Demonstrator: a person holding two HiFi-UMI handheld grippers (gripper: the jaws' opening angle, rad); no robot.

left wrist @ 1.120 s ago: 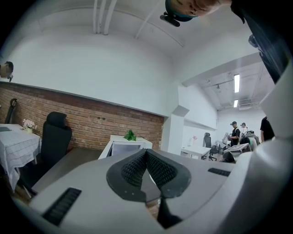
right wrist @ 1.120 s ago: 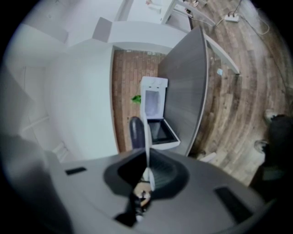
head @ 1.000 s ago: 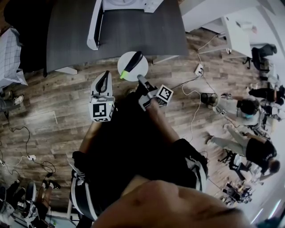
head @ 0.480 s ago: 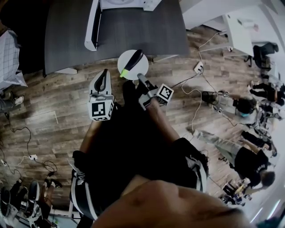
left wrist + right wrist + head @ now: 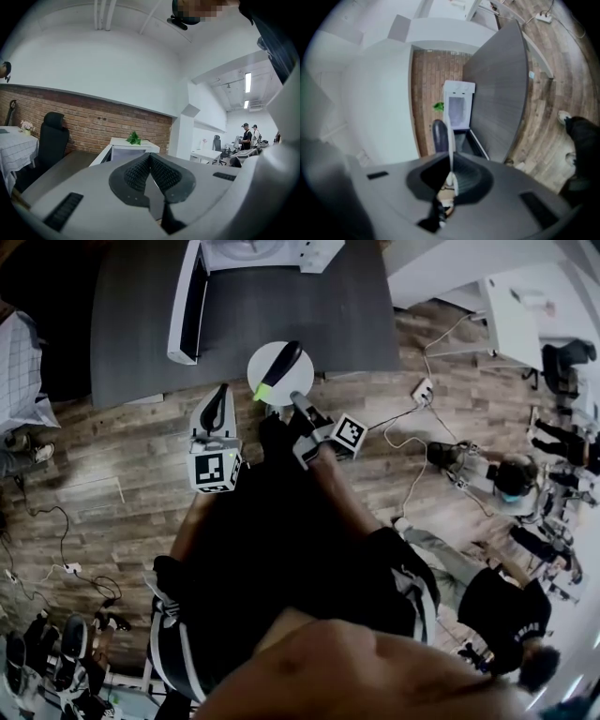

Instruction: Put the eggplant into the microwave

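A dark purple eggplant [image 5: 279,367] with a green stem lies on a round white plate [image 5: 300,382]. My right gripper [image 5: 295,402] is shut on the plate's near rim and holds it at the front edge of the dark grey table [image 5: 300,306]. In the right gripper view the plate [image 5: 450,140] shows edge-on between the jaws, with the eggplant [image 5: 438,136] beside it. The white microwave [image 5: 253,251] stands at the table's far side, its door [image 5: 185,301] swung open. My left gripper [image 5: 219,395] hovers left of the plate, shut and empty; its pads [image 5: 140,171] meet.
Several people stand or sit at the right [image 5: 506,479], near white desks. Cables and a power strip [image 5: 424,388] lie on the wooden floor. A black office chair [image 5: 52,140] stands by the brick wall, and a small green plant [image 5: 134,138] sits on the microwave [image 5: 127,151].
Both grippers and the plate have moved toward the table and microwave; the plate now overlaps the table's front edge. The people at the right have shifted.
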